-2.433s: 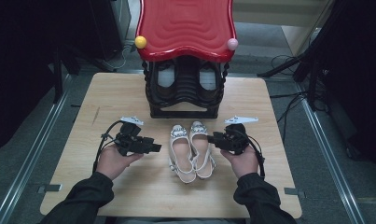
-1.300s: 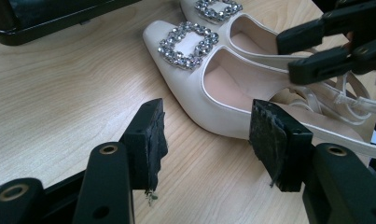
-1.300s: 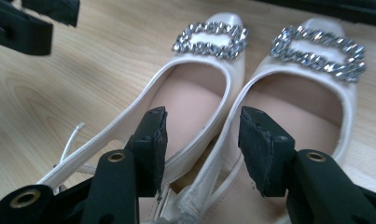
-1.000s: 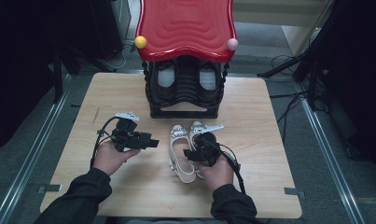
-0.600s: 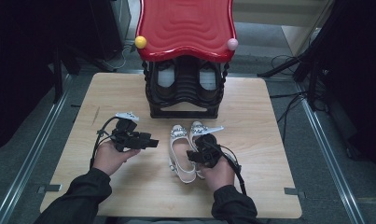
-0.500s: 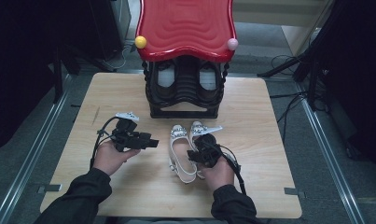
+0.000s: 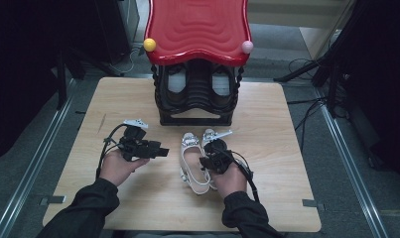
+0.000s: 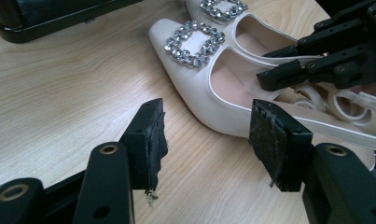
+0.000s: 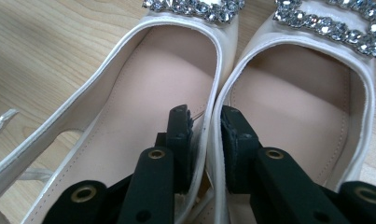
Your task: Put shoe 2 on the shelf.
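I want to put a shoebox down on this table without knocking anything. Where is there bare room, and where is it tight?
The table is bare along its right side, from the shoe rack down to the near edge, and on the far left beside the rack. It is crowded in the middle: the white shoes, the right gripper between them, and the left gripper just beside.

From above our side of the desk (image 7: 287,148) we look forward and down, taking in the whole top. The camera on our left gripper (image 8: 204,144) sits low and close, facing across the wood at the white shoes (image 8: 213,88). The one on our right gripper (image 9: 206,140) looks straight down into those same shoes from very near. All three share the pair.
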Motion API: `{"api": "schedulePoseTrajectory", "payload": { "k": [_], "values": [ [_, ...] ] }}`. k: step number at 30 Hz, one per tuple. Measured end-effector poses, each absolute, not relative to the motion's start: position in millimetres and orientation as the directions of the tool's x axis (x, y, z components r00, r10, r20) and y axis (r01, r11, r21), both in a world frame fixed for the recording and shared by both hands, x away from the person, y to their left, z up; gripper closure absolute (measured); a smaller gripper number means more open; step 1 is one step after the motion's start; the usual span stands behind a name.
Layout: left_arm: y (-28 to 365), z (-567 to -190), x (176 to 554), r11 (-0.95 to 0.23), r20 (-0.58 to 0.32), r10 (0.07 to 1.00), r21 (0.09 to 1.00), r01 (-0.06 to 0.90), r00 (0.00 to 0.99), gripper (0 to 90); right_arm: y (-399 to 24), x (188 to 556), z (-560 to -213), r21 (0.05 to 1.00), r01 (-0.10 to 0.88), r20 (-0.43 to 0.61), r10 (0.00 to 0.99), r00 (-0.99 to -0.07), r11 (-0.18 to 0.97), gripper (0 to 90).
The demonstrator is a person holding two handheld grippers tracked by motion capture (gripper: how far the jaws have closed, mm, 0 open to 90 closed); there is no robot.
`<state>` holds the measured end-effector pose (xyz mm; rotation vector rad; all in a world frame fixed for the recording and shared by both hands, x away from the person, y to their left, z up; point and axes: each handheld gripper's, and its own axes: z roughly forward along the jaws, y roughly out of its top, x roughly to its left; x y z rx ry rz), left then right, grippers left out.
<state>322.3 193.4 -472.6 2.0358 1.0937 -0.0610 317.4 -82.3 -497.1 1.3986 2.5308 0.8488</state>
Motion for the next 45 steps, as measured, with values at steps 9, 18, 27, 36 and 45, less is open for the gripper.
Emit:
{"api": "schedulePoseTrajectory", "payload": {
  "k": [9,18,27,36,45],
  "values": [
    [199,-472,323,-0.282,-0.391,0.687,0.633,0.721,0.612,46.0,-89,326,-492,0.488,0.781,0.216,0.812,-0.542,0.391,85.7],
    [209,-471,324,-0.253,-0.394,0.704,0.638,0.727,0.590,45.9,-100,330,-480,0.466,0.719,0.189,0.735,-0.651,0.517,86.4],
    [221,-471,323,-0.244,-0.372,0.727,0.645,0.724,0.577,45.8,-97,337,-459,0.467,0.536,0.153,0.532,-0.833,0.704,86.5],
    [235,-471,319,-0.205,-0.378,0.750,0.649,0.733,0.544,45.8,-93,345,-434,0.479,0.314,0.179,0.259,-0.949,0.820,86.4],
    [249,-469,315,-0.167,-0.385,0.759,0.664,0.729,0.525,46.0,-84,348,-390,0.508,0.241,0.203,0.156,-0.967,0.827,86.4]
  ]
}}
